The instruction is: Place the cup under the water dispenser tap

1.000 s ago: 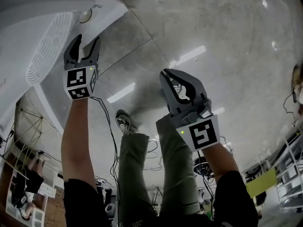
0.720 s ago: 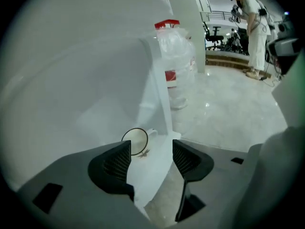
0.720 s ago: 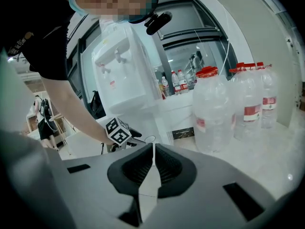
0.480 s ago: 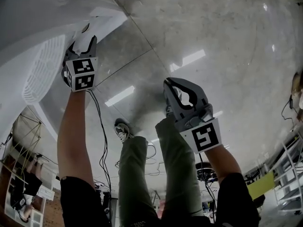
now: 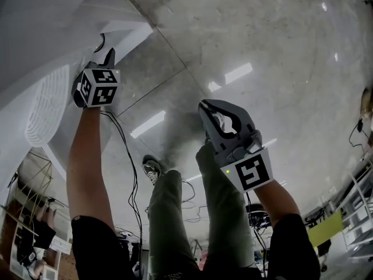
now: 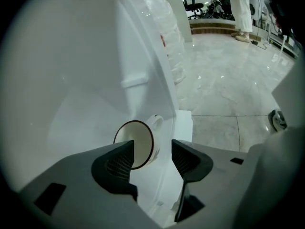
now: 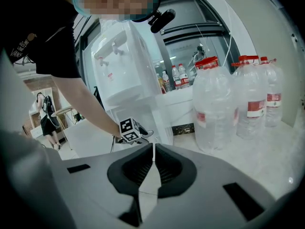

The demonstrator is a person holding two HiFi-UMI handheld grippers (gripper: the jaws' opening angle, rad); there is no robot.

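A white cup [image 6: 138, 143] with a dark rim and a handle rests on a white ledge of the water dispenser [image 6: 86, 70]. In the left gripper view my left gripper [image 6: 152, 151] is open. The cup sits just past its tips, in line with the gap, and the pads are not pressing on it. The head view shows that left gripper [image 5: 105, 56] against the white dispenser [image 5: 52, 28] at the upper left, its marker cube hiding the cup. My right gripper [image 5: 205, 107] hangs shut and empty in mid-frame, its jaws [image 7: 153, 146] meeting tip to tip.
The right gripper view shows the dispenser [image 7: 119, 66] with two taps near its top, and several large water bottles [image 7: 217, 104] on the floor to its right. Below me are my legs, a shoe [image 5: 152, 169] and cables [image 5: 133, 174] on the grey tiled floor.
My left gripper has dropped toward the dispenser's ledge and rolled, so its marker cube now faces the head camera. The right gripper has sunk a little and stays shut.
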